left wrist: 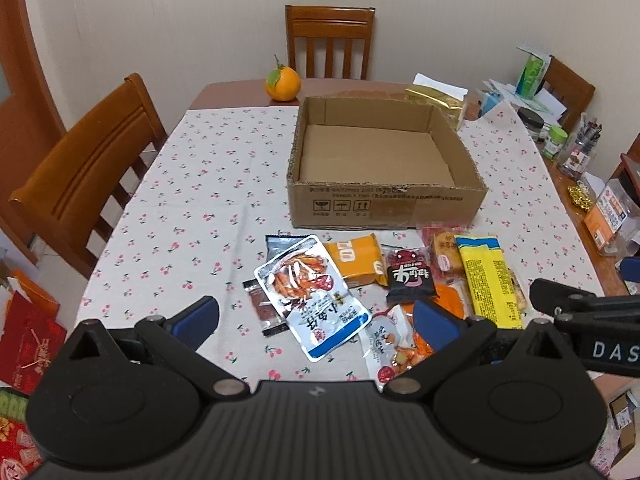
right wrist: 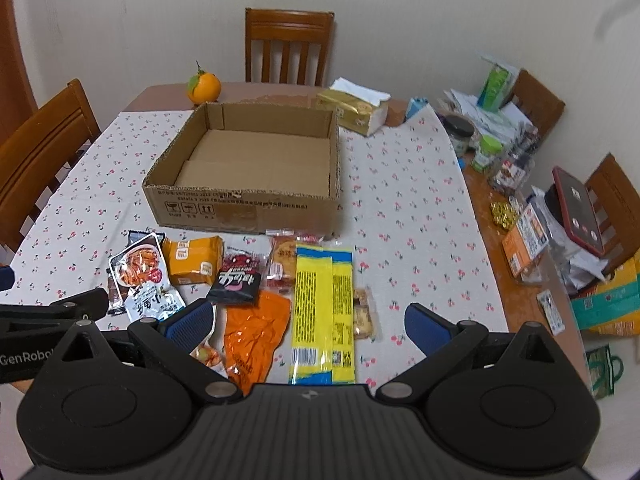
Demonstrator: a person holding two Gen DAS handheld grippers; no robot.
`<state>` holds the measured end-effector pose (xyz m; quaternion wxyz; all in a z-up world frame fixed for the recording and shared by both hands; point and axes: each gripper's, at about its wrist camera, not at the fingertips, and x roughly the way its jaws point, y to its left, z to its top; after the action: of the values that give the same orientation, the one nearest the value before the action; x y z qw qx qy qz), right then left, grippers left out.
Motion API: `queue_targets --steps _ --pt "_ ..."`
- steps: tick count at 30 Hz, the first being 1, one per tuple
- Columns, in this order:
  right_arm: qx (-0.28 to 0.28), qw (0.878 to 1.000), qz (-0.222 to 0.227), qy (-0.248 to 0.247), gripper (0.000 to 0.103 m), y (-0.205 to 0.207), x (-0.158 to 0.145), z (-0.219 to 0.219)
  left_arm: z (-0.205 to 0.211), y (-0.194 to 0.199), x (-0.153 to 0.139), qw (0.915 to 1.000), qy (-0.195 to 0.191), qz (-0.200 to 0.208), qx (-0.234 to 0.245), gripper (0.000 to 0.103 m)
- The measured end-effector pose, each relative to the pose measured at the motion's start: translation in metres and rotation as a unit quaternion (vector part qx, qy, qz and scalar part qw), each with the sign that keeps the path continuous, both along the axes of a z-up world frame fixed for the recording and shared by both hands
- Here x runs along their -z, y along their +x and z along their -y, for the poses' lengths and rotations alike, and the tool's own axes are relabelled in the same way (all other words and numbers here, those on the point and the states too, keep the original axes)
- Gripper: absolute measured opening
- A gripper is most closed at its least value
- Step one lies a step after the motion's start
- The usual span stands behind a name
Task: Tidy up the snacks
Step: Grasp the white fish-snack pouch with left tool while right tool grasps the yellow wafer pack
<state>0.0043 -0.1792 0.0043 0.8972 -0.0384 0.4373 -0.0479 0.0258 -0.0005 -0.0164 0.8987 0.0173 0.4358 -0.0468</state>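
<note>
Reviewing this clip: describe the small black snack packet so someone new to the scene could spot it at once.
Find the open cardboard box on the cherry-print tablecloth; the snacks lie in a row in front of it. The black packet sits mid-row, between the orange packet and the long yellow package. It alone is black, with pink and white lettering.

The left gripper (left wrist: 316, 322) hangs with jaws wide over snack packets (left wrist: 316, 296) — cardboard box (left wrist: 384, 200) behind, on the tabletop (left wrist: 192, 208).
</note>
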Motion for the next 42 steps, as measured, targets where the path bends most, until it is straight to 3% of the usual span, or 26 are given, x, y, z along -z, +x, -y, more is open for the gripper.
queue_targets --steps 10,17,22,30,42 --pt "-0.012 0.998 0.037 -0.057 0.103 0.005 0.019 0.012 -0.001 0.028 0.031 0.9999 -0.009 0.004 0.004 0.102" --pt "-0.025 0.999 0.03 -0.021 0.103 0.004 0.034 0.023 -0.003 0.06 0.079 0.9993 -0.034 -0.005 -0.016 0.102" --pt "-0.018 1.0 0.02 -0.015 0.103 0.002 0.042 0.027 0.005 0.079 0.112 0.9988 0.012 -0.002 -0.047 0.102" --pt "0.003 1.0 0.004 0.007 0.103 0.005 0.048 0.041 0.002 0.084 0.13 0.9988 0.011 -0.02 -0.044 0.102" --pt "-0.002 0.999 -0.019 0.037 0.103 0.023 0.063 0.04 -0.03 0.061 0.143 0.998 0.014 -0.049 -0.038 0.102"
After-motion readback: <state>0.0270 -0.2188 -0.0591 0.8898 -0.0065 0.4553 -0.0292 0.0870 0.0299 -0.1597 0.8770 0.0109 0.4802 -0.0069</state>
